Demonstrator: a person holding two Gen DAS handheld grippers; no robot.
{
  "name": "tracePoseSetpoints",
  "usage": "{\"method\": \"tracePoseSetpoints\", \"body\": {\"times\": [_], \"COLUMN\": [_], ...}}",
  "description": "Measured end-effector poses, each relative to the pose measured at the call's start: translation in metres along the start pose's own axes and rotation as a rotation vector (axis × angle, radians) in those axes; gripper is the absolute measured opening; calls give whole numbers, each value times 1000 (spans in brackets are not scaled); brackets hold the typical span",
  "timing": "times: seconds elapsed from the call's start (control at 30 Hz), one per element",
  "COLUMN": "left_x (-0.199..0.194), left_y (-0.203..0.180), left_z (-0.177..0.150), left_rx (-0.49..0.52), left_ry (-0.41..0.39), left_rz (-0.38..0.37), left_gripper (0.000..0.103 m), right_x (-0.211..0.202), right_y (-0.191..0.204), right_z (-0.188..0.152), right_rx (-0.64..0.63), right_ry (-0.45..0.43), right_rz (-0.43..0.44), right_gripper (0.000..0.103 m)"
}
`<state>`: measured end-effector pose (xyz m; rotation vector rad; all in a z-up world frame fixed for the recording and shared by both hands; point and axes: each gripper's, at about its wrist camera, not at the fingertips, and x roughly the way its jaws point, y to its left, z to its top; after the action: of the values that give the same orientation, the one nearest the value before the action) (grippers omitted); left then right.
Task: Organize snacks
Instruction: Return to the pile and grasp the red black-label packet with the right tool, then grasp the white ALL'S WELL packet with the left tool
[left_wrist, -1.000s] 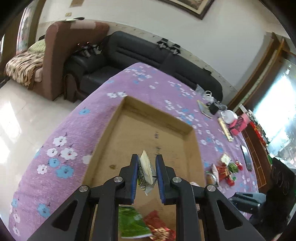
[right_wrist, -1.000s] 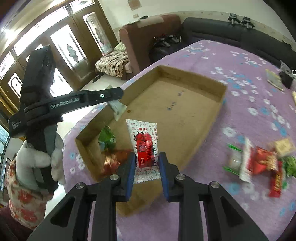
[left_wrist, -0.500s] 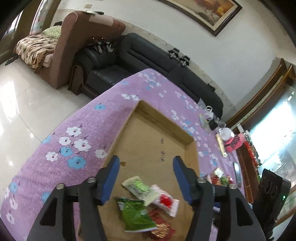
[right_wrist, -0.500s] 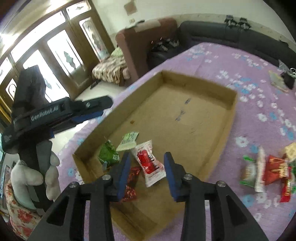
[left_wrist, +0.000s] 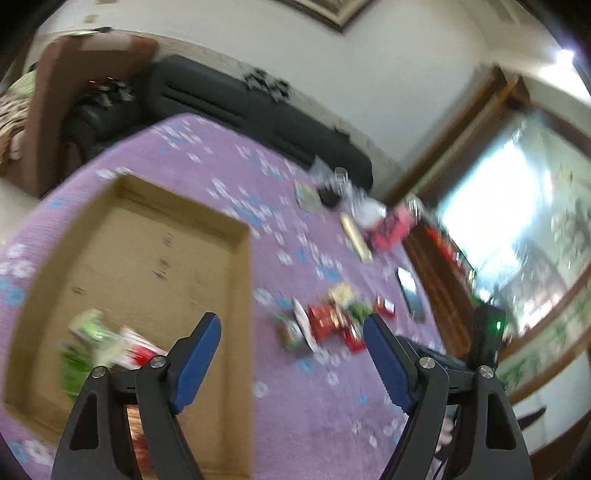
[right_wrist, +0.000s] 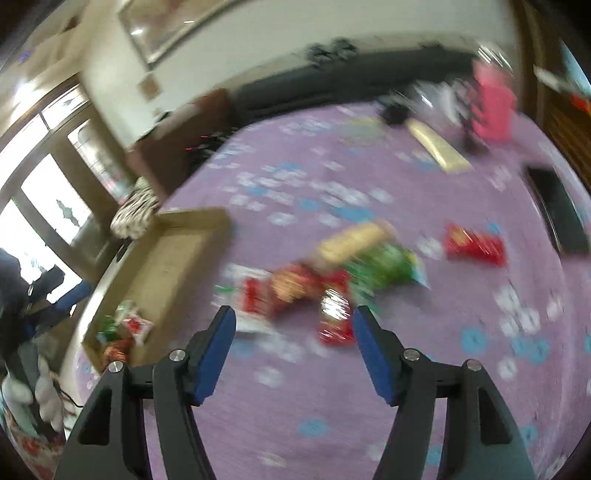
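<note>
Snacks: a small pile is seen on the purple cloth, beside the box.
Box: a few packets are seen in its near corner.
Left gripper: jaws opening, nothing held.
Right gripper: jaws opening, nothing held.

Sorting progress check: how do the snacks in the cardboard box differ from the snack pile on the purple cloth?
The snacks in the box are only a few packets, bunched in one end of the cardboard box; the snack pile on the cloth is bigger and spreads wider. The boxed ones lie inside cardboard walls; the pile lies loose on the purple cloth, with one red packet apart. Both mix red and green wrappers.
</note>
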<state>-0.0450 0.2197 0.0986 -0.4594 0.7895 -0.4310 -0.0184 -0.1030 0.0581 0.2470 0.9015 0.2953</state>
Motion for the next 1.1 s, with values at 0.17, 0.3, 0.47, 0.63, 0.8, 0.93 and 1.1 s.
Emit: {"method": "tracePoseSetpoints", "body": {"times": [0.17,0.3,0.47,0.63,0.8,0.93,1.1], "left_x": [43,61,83,112,147,177,178], "left_y": [-30,-50,-64,-74,-76,-77,-76], "left_z": [-16,-25,-32,-30,-22,-21,-24], "left_rx": [52,140,242,335,394,455,441], "left_ry": [99,128,169,183,212,265,273], "left_rz": [0,39,100,175,240,277,267], "left_gripper": [83,82,70,65,64,34,22], "right_x": [19,43,69,61,48,40,42], "right_y": [-12,-1,4,-2,-16,-15,-14], "right_z": [-7,-1,2,-3,-9,-6,-7], "right_rx": [4,-57,-72,-46,11,7,-9], "right_ry": [14,13,35,10,1,-25,-9], "right_rz": [-22,-80,-106,-71,-9,10,12], "right_gripper": [60,50,26,19,19,9,6]}}
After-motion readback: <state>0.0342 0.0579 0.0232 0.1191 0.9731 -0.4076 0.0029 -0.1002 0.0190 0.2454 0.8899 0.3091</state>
